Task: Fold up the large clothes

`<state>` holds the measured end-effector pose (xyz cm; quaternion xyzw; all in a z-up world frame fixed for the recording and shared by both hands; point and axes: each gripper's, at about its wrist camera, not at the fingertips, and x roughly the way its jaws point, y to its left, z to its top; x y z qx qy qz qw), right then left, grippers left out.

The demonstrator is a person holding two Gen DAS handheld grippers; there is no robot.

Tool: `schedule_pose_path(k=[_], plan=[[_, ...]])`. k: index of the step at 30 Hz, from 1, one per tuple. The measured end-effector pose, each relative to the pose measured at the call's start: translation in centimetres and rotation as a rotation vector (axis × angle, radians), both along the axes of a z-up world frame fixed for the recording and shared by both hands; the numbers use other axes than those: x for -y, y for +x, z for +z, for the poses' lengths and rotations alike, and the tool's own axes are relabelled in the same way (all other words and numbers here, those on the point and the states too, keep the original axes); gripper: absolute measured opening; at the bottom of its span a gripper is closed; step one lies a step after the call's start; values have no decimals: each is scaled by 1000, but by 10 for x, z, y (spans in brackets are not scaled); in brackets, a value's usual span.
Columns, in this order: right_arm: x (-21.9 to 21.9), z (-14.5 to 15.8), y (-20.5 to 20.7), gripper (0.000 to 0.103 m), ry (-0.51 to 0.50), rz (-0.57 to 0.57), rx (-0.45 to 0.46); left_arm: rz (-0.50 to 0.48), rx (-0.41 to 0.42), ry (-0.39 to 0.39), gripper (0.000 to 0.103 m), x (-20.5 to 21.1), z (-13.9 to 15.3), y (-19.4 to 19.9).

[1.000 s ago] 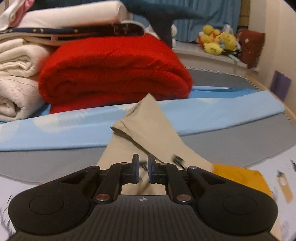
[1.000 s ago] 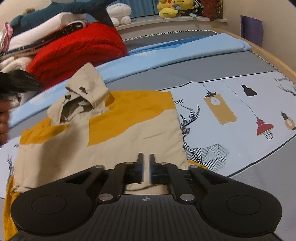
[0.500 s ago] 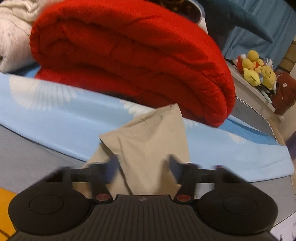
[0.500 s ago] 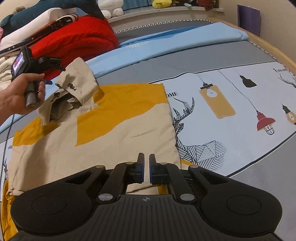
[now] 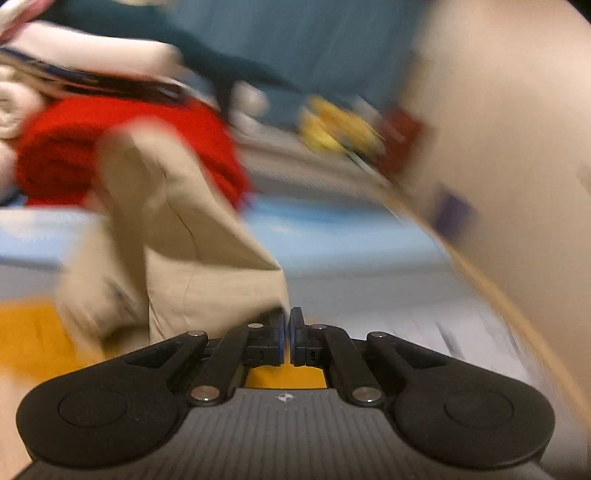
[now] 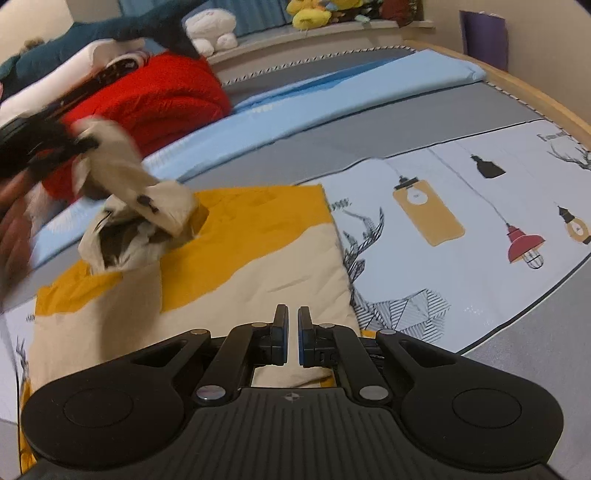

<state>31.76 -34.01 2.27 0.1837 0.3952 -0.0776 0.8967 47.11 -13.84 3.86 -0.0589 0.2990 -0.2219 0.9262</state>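
Grey bedding [image 6: 369, 122] covered the bed, with a pale printed sheet [image 6: 480, 236] of lamps and trees laid over it, and on that sheet's left part lay the garment [image 6: 229, 266], beige with mustard-yellow panels, folded into a rough rectangle. Its beige sleeve [image 6: 122, 177], with a dark button on the cuff, was lifted off the garment's far left corner, the fabric bunched beneath it. The left gripper [image 5: 286, 336] had its jaws pressed nearly together on the edge of that sleeve [image 5: 207, 266], which rose away from the fingertips in a blurred, creased fold. In the right wrist view that tool showed as a dark smear at the sleeve's upper end. The right gripper [image 6: 292, 332] hovered at the garment's near edge, jaws almost together with a narrow gap, and whether cloth was caught between them could not be told. Beyond the garment ran a light blue mat [image 6: 332, 99], then a rolled red blanket [image 6: 155, 99] under stacked white bedding, and yellow plush toys [image 6: 310, 14] on the far ledge.
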Motion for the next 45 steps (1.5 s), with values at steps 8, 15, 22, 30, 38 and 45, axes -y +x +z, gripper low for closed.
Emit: schedule_pose_path(k=[8, 15, 22, 30, 38, 45], plan=[[11, 10, -7, 10, 59, -113, 58, -215, -32, 173, 15, -12, -28, -150], [-5, 12, -4, 20, 135, -38, 79, 325, -117, -22, 51, -120, -11, 2], [-18, 0, 8, 38, 334, 13, 48, 548, -365, -170, 65, -183, -79, 110], [-39, -10, 23, 46, 513, 67, 61, 470, -345, -181, 1, -201, -111, 146], [-69, -5, 37, 52, 445, 186, 79, 308, -216, -37, 0, -258, -77, 40], [-87, -15, 44, 52, 339, 197, 16, 355, -295, -24, 35, -274, -77, 16]])
